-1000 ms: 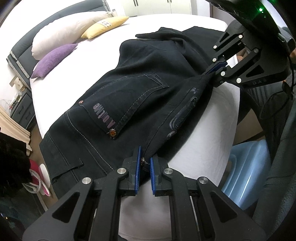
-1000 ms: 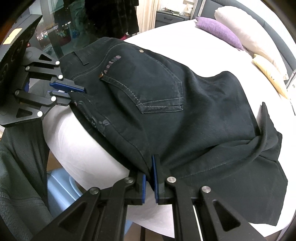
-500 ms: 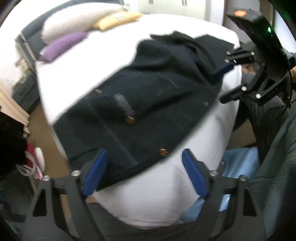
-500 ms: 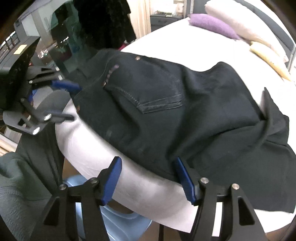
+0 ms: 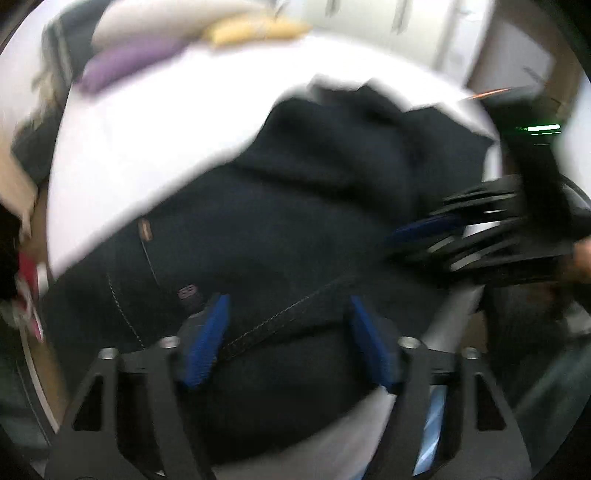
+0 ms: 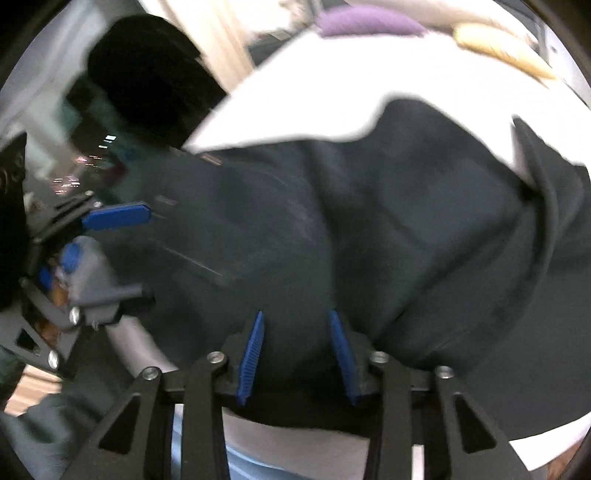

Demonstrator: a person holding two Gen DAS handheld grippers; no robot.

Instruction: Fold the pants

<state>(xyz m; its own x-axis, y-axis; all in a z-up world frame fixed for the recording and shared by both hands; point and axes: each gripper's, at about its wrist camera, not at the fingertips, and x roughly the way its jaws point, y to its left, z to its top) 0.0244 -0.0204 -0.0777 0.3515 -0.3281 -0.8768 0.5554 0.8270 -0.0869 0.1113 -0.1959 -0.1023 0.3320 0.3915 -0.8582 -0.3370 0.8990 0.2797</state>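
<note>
Two hand-held grippers close over dark pants [image 5: 280, 229] at the bed's [image 5: 166, 122] near edge.
The left hand-held gripper [image 5: 288, 339] and right hand-held gripper [image 6: 295, 354] straddle cloth, jaws narrowing, seemingly not yet pinching; best bite both layers before lifting.

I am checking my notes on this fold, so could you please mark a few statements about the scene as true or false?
1. The pants are dark. True.
2. The pants lie on a wooden floor. False: they lie on a white bed.
3. Both tools have blue pads. True: the left tool and the right tool both do.
4. The left tool is clamped shut with no gap. False: its pads stand apart, closing, with pants fabric between them.
5. A purple pillow lies at the far side of the bed. True.
6. The right tool is over bare sheet. False: it is over the pants, jaws closing.
</note>
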